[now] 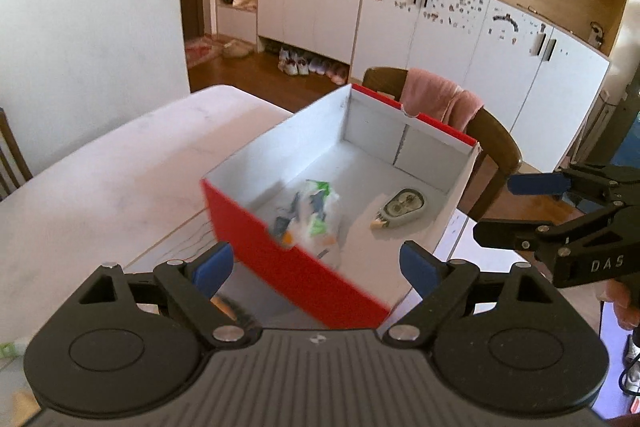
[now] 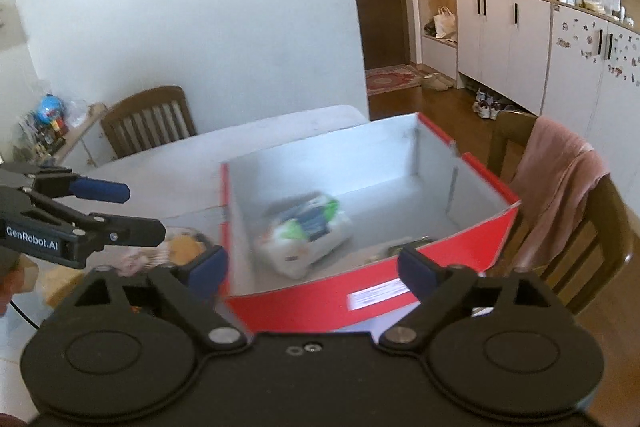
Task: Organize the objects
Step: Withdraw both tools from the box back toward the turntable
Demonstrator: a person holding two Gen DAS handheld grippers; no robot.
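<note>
The red box [image 1: 304,267] stands open on the white table [image 1: 100,195], near the edge that faces a wooden chair [image 1: 496,147] with a pink cloth [image 1: 440,99] draped over its back. Its inside is pale grey. Two items lie on its floor: a white plastic packet with green and blue print [image 1: 316,211], towards the near wall, and a small flat grey device [image 1: 402,207], apart from the packet and closer to the far side. The rest of the floor is bare.

The left gripper [image 1: 316,267] hovers above the near wall of the box, blue pads spread wide, nothing between them. The right gripper [image 2: 312,265] hovers over the adjacent labelled wall, likewise spread and empty. Neither touches the box.

Progress, as a judgement: the task is partly complete, with two items stowed. Work remains. In the right wrist view, loose items [image 2: 180,247] lie on the table just beside the box, under the left gripper; motion blur prevents identification, though one looks tan or orange. The box has room for them. Other objects outside both views cannot be ruled out.
</note>
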